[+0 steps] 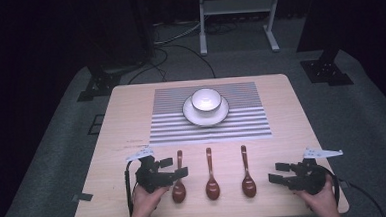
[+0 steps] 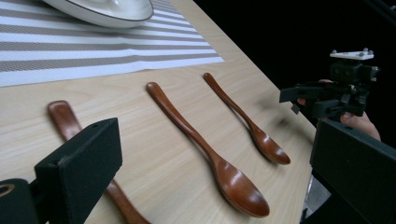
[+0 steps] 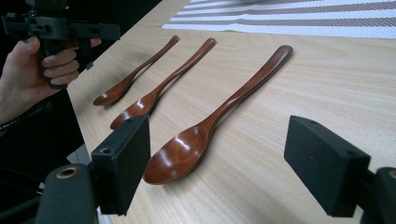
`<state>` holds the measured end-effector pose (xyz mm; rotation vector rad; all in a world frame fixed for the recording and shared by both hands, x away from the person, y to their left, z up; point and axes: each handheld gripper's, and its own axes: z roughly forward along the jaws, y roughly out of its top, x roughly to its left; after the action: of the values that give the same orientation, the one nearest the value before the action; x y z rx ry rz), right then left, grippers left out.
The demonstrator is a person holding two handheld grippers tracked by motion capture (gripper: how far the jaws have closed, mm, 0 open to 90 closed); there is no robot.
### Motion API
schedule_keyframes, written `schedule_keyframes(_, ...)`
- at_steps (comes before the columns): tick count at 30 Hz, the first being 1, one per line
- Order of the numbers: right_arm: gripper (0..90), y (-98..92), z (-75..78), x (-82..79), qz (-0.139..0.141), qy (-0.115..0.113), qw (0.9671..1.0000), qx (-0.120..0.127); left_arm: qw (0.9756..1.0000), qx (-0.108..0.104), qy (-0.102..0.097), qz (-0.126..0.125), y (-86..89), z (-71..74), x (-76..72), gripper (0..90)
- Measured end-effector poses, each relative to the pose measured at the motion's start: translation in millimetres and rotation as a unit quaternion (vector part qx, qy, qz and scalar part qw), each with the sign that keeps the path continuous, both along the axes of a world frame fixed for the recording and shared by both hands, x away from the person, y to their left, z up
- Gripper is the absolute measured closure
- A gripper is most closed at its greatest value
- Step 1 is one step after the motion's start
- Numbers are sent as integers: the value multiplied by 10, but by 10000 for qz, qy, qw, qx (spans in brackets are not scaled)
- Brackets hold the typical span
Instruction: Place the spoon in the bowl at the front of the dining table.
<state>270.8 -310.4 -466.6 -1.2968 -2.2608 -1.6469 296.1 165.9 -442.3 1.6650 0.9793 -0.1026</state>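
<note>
Both claws, left claw (image 1: 177, 173) and right claw (image 1: 277, 173), gape released beside three spoons (image 1: 211, 175); next probably grasping one for the bowl (image 1: 205, 100).

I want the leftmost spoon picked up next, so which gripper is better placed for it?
Left. The left gripper sits right beside the leftmost spoon, jaws open over its handle. The right gripper is past the rightmost spoon.

My left hand (image 1: 146, 197) holds the left gripper (image 1: 177, 173) at the table's (image 1: 282, 134) near edge, jaws spread wide. My right hand (image 1: 319, 194) holds the right gripper (image 1: 277, 173) at that edge, jaws wide apart.
</note>
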Motion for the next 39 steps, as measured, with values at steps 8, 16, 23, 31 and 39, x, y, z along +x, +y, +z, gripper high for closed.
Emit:
schedule_keyframes(8,215,4,-3,-2,12,7,10000,-30,9997,-31,78,-242,-163,0,-32,12)
schedule_keyframes(16,219,1,-2,-4,-7,-5,10000,-24,9984,-46,183,-541,-378,-47,-66,12)
schedule_keyframes(23,219,24,4,-11,-6,-14,10000,-35,9947,-298,425,-887,-545,-93,-111,14)
schedule_keyframes(31,220,13,7,-5,-44,-10,10000,4,9891,-358,687,-1249,-707,-146,-157,14)
schedule_keyframes(39,220,-11,6,1,-107,2,9999,49,9853,-229,923,-1422,-776,-199,-167,43)
